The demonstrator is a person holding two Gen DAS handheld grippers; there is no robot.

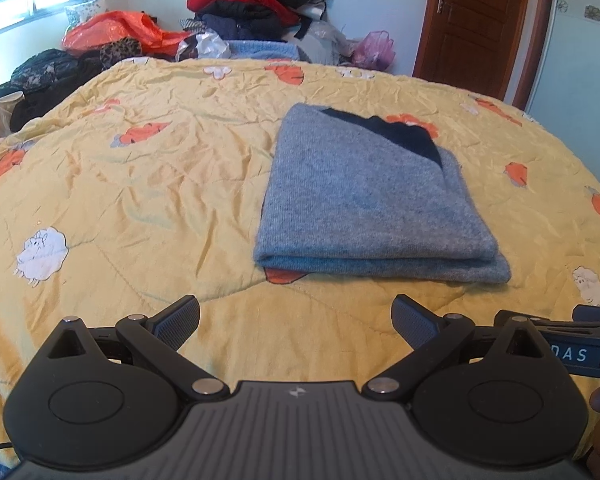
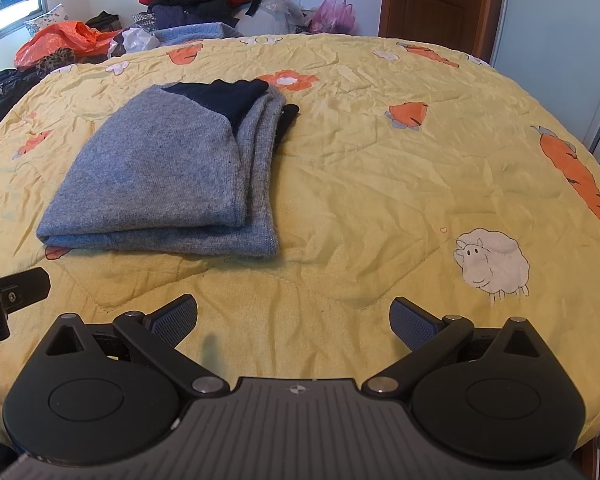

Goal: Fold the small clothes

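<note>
A grey knit garment with a dark navy part (image 1: pixel 364 196) lies folded in a neat rectangle on the yellow quilt (image 1: pixel 140 184). In the right wrist view the garment (image 2: pixel 160 184) lies ahead and to the left on the quilt (image 2: pixel 380 184). My left gripper (image 1: pixel 296 320) is open and empty, just short of the garment's near edge. My right gripper (image 2: pixel 294 320) is open and empty, near the quilt's front, to the right of the garment. Part of the right gripper (image 1: pixel 560 344) shows at the right edge of the left wrist view.
A tall pile of red, black and blue clothes (image 1: pixel 256 4) stands behind the bed. An orange plastic bag (image 1: pixel 116 32) and dark clothes (image 1: pixel 48 72) lie at the back left. A brown door (image 1: pixel 476 20) is at the back right.
</note>
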